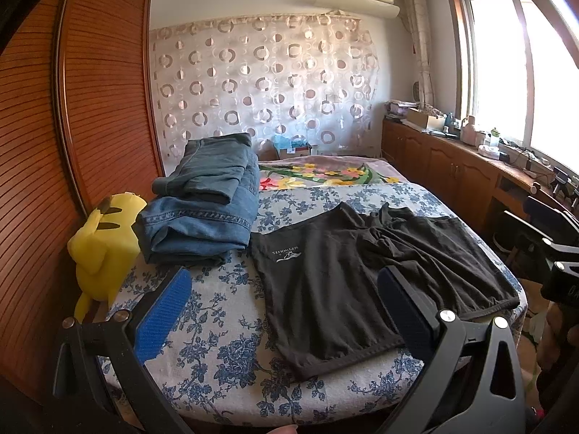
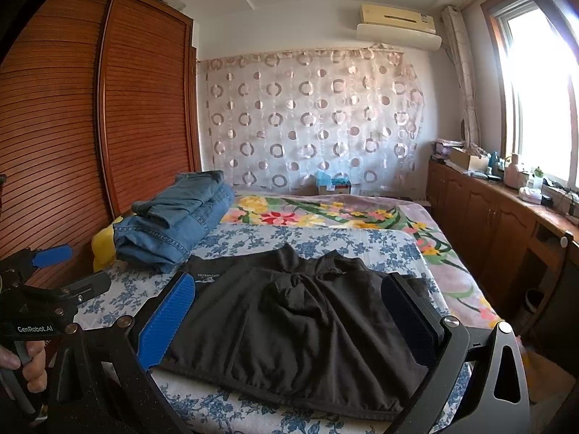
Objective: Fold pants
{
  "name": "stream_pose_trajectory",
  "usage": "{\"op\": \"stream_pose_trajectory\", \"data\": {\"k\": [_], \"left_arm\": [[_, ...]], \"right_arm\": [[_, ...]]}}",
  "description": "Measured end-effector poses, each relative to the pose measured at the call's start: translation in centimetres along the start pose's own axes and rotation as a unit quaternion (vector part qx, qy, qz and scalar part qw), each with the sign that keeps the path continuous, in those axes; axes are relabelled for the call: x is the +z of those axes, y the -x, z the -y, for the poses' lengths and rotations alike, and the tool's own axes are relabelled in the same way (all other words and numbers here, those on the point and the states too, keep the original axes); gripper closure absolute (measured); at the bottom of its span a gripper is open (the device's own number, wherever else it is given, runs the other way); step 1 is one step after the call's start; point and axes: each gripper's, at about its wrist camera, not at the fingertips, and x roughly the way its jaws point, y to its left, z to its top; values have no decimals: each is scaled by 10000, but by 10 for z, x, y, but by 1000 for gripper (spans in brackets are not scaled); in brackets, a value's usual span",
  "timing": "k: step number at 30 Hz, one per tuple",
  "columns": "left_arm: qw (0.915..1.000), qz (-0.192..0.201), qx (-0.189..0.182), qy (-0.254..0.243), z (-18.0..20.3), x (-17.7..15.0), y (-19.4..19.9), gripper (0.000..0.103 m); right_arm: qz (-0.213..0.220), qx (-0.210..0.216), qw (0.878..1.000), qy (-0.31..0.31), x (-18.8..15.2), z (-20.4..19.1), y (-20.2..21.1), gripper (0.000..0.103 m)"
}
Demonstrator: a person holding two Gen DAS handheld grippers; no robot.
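Black pants [image 1: 347, 282] lie spread on the bed's blue-flowered sheet, with a white logo near the left side and the cloth bunched in the middle; they also show in the right wrist view [image 2: 300, 325]. My left gripper [image 1: 286, 311] is open and empty, held above the near left part of the pants. My right gripper [image 2: 289, 322] is open and empty, above the near edge of the pants. The left gripper also shows at the left edge of the right wrist view [image 2: 68, 271], held by a hand.
A stack of folded blue jeans [image 1: 206, 202] lies at the bed's left side, next to a yellow plush toy [image 1: 105, 246]. A wooden wardrobe [image 1: 72, 108] stands left. A floral blanket [image 2: 325, 213] covers the far bed. Wooden cabinets [image 2: 488, 224] run under the window on the right.
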Motion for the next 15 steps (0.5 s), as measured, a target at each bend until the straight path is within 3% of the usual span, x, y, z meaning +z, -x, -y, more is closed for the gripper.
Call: {"op": "stream_pose_trajectory", "data": {"k": [15], "left_arm": [[10000, 38, -20, -12, 5, 6, 9, 0]], "right_arm": [[24, -15, 10000, 11, 0, 0, 0, 0]]}}
